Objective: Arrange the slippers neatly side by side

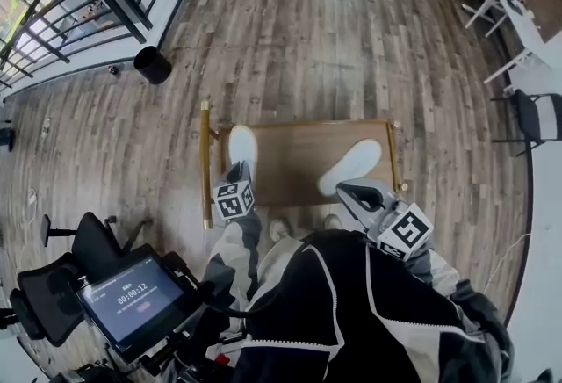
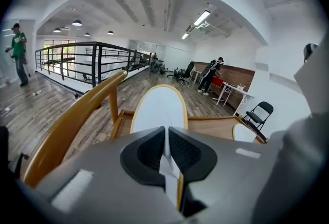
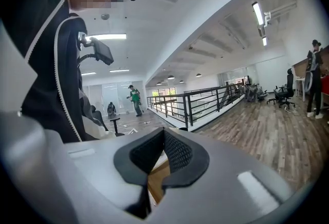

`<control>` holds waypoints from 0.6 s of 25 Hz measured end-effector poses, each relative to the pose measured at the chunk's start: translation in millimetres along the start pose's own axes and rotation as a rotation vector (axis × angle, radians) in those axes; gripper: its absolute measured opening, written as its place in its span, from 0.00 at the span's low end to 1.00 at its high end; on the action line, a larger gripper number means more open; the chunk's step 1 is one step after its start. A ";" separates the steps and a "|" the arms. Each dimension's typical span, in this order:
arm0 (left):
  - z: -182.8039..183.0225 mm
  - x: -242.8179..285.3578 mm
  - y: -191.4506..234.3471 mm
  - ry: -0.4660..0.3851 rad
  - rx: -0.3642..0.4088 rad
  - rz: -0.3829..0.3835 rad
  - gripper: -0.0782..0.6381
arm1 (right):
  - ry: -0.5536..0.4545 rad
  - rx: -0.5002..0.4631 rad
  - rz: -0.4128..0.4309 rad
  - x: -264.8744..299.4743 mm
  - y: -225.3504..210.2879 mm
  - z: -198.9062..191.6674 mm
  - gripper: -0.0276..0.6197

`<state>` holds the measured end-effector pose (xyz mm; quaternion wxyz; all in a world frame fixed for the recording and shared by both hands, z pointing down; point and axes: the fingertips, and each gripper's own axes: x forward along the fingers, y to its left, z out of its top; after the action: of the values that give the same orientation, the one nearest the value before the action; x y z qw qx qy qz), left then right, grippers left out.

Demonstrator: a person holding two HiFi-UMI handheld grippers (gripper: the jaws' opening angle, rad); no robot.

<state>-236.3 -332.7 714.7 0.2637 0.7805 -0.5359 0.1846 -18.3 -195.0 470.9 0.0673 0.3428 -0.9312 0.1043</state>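
1. Left tool [image 1: 238, 171] is clamped on the near edge of one slipper [image 1: 242, 146], which sticks out ahead of it over the worktop [image 1: 294, 163].
2. Right tool [image 1: 345, 190], jaws together and empty, sits just behind the other slipper [image 1: 353, 163].

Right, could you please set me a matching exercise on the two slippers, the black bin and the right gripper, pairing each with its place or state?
1. left slipper
2. right slipper
3. black bin
4. right gripper

A. stands on the floor beyond the table
B. shut, holding nothing
C. clamped in the left gripper
D. lies flat on the table's right half

Pairs: 1-C, 2-D, 3-A, 4-B
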 end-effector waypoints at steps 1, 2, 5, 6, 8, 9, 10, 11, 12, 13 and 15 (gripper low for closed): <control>-1.8 5.2 1.8 0.012 0.005 0.002 0.15 | 0.005 -0.003 -0.007 -1.6 -0.6 -1.6 0.05; -3.8 10.3 3.9 0.023 0.007 0.006 0.15 | 0.008 -0.008 -0.012 -3.1 -1.1 -2.7 0.05; -10.9 25.2 13.3 0.061 0.008 0.025 0.15 | 0.019 -0.018 -0.029 -7.0 -2.9 -6.0 0.05; -12.8 31.2 16.2 0.076 0.010 0.031 0.15 | 0.026 -0.014 -0.036 -7.9 -5.2 -7.6 0.05; -15.2 43.0 20.4 0.109 0.019 0.039 0.15 | 0.029 -0.002 -0.045 -9.1 -9.6 -8.9 0.05; -17.0 47.4 21.9 0.127 0.028 0.041 0.15 | 0.027 0.002 -0.046 -9.4 -9.7 -8.5 0.05; -20.2 50.4 23.6 0.146 0.041 0.044 0.15 | 0.024 0.005 -0.046 -9.9 -8.1 -8.3 0.05; -24.4 52.4 25.3 0.167 0.054 0.047 0.15 | 0.024 0.004 -0.048 -10.9 -6.1 -8.6 0.05; -28.6 54.3 26.9 0.186 0.065 0.050 0.15 | 0.026 0.001 -0.050 -12.3 -4.9 -9.5 0.05; -31.9 57.0 28.0 0.202 0.074 0.051 0.15 | 0.029 0.001 -0.055 -13.9 -5.3 -10.8 0.05; -34.6 65.4 29.1 0.228 0.092 0.047 0.15 | 0.037 0.007 -0.065 -15.9 -9.8 -13.2 0.05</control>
<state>-240.3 -368.3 785.7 0.2825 0.7529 -0.5117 0.3026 0.8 -189.2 482.0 0.0868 0.3712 -0.9177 0.1114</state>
